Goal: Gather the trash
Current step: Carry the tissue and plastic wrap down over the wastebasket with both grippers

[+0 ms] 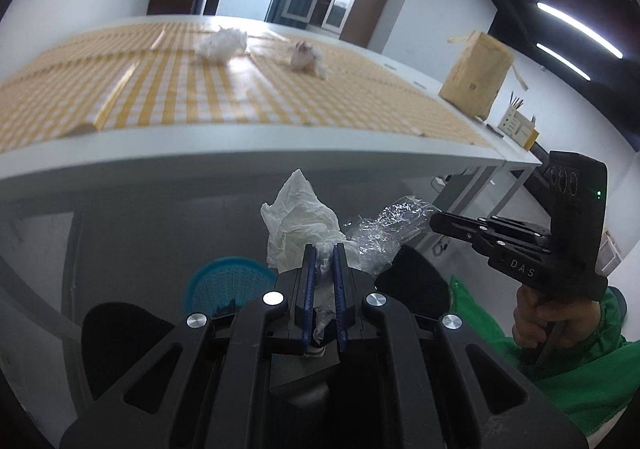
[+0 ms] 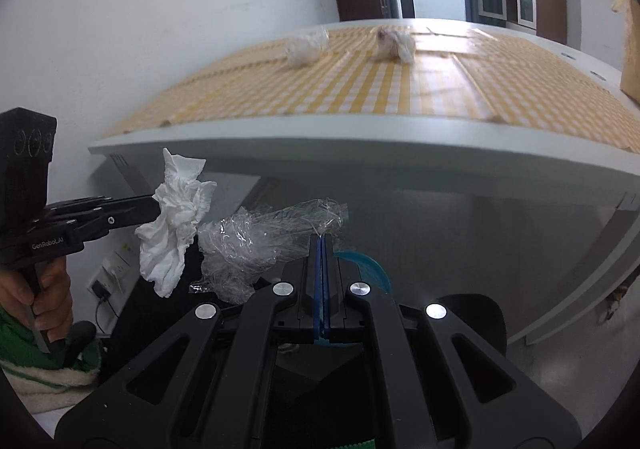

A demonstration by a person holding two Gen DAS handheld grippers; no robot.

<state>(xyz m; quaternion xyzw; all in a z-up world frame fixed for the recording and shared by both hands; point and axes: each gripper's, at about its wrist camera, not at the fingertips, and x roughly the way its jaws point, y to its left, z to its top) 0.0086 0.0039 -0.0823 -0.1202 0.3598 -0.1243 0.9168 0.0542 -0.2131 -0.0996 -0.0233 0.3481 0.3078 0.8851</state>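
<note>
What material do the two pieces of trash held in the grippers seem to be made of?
The white piece in the left gripper looks like soft tissue paper: matte, opaque, with crumpled folds. The clear piece in the right gripper looks like thin plastic film: see-through, glossy, with sharp shiny wrinkles.

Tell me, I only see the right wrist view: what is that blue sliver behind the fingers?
Observer: A round blue basket with a mesh wall, lower than the table edge.
Operator: Is the tissue over it?
Observer: Not quite: in the left wrist view the tissue, pinched in the left gripper, shows above and right of the basket.
Operator: Anything past the table's right end?
Observer: A pale pen holder with pencils on the next desk.
</note>
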